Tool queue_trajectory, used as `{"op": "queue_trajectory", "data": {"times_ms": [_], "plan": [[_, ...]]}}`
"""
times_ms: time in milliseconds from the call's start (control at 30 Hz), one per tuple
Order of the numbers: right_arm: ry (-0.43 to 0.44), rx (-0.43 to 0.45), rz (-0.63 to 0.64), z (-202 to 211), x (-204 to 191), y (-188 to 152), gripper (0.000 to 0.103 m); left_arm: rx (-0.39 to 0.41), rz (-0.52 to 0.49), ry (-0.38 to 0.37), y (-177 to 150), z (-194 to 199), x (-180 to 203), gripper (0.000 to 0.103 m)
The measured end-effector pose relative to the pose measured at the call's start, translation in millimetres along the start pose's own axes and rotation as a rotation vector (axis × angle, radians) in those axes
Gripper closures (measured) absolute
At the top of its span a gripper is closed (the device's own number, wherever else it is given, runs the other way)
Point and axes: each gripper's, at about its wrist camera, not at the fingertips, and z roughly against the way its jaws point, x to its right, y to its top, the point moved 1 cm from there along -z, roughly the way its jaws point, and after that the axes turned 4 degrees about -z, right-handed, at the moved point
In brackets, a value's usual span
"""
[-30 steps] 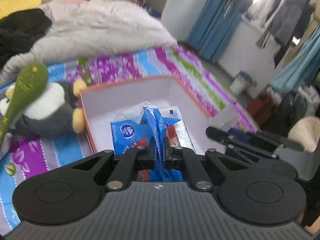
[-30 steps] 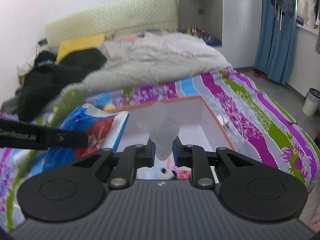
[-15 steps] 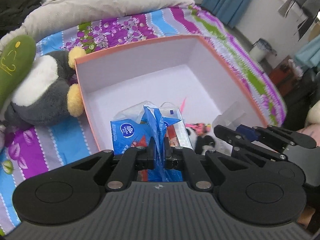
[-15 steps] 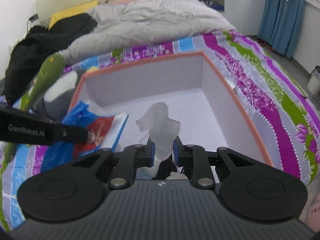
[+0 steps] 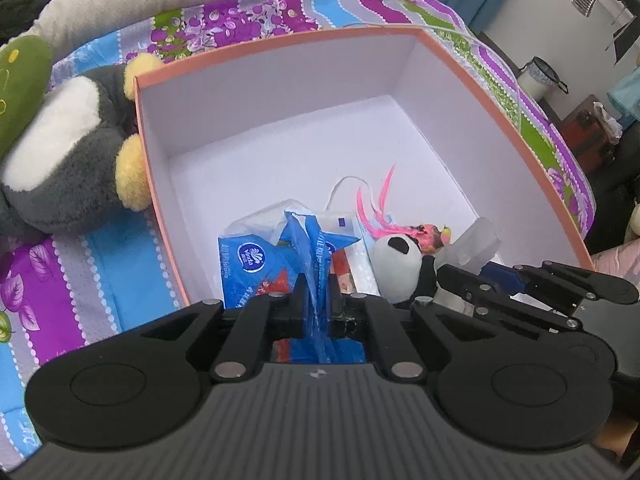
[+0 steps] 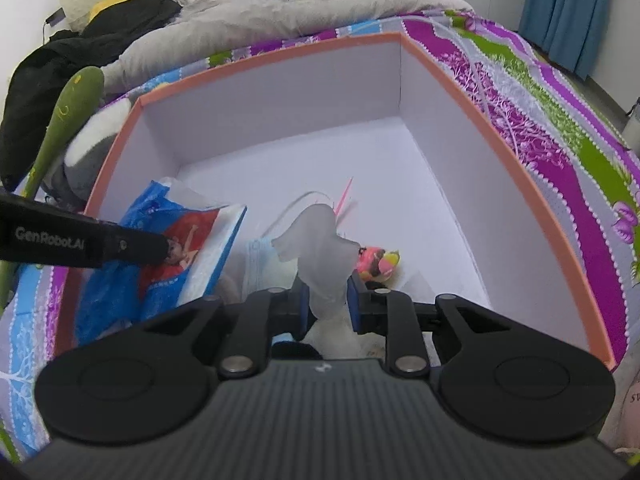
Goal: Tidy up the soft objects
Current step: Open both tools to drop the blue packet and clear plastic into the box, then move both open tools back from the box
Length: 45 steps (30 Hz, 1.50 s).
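The left gripper [image 5: 316, 300] pinches the blue plastic wrapper of a tissue pack [image 5: 256, 268], its jaws pressed onto the bunched film, and holds the pack over the near left corner of the box [image 5: 496, 92]. The right gripper [image 6: 324, 304] clamps a translucent soft piece [image 6: 320, 248] between its blue-padded jaws, just inside the box's near side. On the white box floor lie a panda plush [image 5: 396, 268], a small pink toy [image 6: 376, 262] with pink strands, and a face mask [image 6: 256, 256]. Outside the box's left wall, a penguin plush [image 5: 60, 152] lies on the striped bedsheet [image 5: 72, 296], beside a green plush [image 5: 20, 80].
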Motion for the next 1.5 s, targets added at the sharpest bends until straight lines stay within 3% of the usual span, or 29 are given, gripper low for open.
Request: {"op": "queue_trajectory", "data": {"times_ms": [33, 100, 167, 200, 233, 267, 533, 833, 1167, 1433, 1500], "plan": [[0.002, 0.001, 0.002, 0.1, -0.2, 1.4, 0.078, -0.009, -0.003, -0.006, 0.1, -0.7, 0.6, 0.095], [0.0, 0.012, -0.001, 4.9, -0.2, 2.5, 0.076, -0.014, -0.005, -0.007, 0.6, -0.7, 1.7, 0.079], [0.007, 0.021, -0.013, 10.1, 1.5, 5.4, 0.074, 0.002, -0.006, -0.001, 0.9, 3.4, 2.7, 0.069], [0.011, 0.028, -0.017, 13.9, 2.0, 6.5, 0.065, 0.009, -0.012, -0.002, 1.1, 6.4, 3.7, 0.067], [0.01, 0.037, -0.016, 18.2, 2.2, 7.1, 0.056, 0.013, -0.016, -0.005, 1.1, 9.4, 4.8, 0.067], [0.009, 0.048, -0.012, 22.1, 2.3, 9.0, 0.054, 0.019, -0.019, -0.007, 1.4, 14.0, 5.9, 0.066], [-0.011, 0.169, 0.013, 82.5, -4.2, 23.7, 0.054, 0.113, -0.07, -0.01, 1.4, 73.0, 15.5, 0.065], [0.044, 0.295, 0.021, 184.6, -19.5, 37.1, 0.054, 0.254, -0.161, -0.025, -4.9, 179.3, 32.6, 0.065], [0.087, 0.398, -0.005, 259.6, -27.9, 8.7, 0.054, 0.4, -0.181, -0.02, -59.4, 258.7, 43.4, 0.065], [0.108, 0.416, 0.003, 274.9, -35.8, -30.6, 0.054, 0.49, -0.165, -0.077, -111.5, 287.2, 48.7, 0.065], [0.101, 0.422, 0.01, 276.5, -38.5, -41.9, 0.054, 0.52, -0.175, -0.045, -124.7, 291.8, 53.5, 0.065]]}}
